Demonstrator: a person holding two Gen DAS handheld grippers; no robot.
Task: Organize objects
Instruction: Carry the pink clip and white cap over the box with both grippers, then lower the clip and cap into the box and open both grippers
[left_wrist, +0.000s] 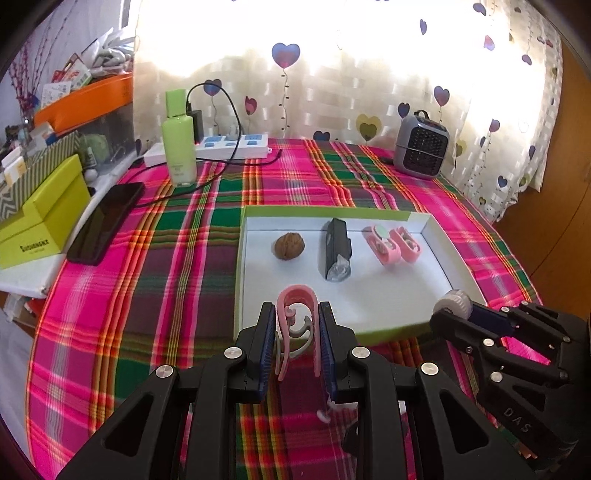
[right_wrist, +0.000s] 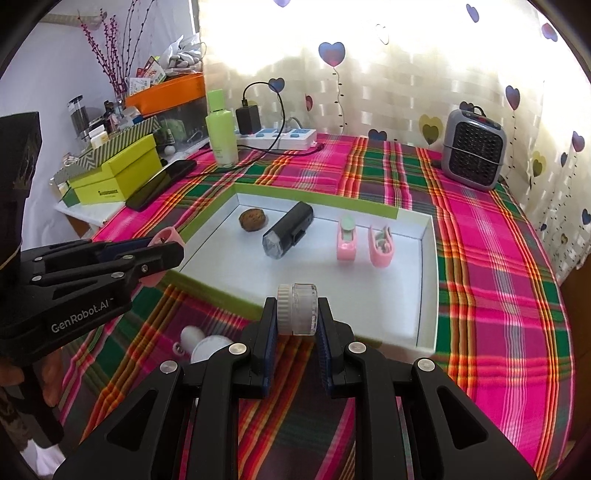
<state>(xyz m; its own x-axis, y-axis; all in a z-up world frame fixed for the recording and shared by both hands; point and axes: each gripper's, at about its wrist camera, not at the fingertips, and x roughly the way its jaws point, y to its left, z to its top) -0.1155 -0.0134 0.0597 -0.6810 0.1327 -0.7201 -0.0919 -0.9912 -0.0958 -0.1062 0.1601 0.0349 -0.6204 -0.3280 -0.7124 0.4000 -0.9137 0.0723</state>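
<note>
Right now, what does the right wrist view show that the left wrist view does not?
Only the right wrist view shows the white bulb-shaped object on the cloth and the clear jar's side. Only the left wrist view shows the pink clip's open loop. Both show the white tray, walnut, black light, left gripper shut on the clip and right gripper shut on the jar.

Pink clip (left_wrist: 297, 321) and small clear jar (right_wrist: 298, 309) held above white tray (right_wrist: 426, 280).

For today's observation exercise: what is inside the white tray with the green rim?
Inside the tray lie a walnut, a black bike light and two pink clips. The right claw and its small jar cover part of the tray's near floor.
</note>
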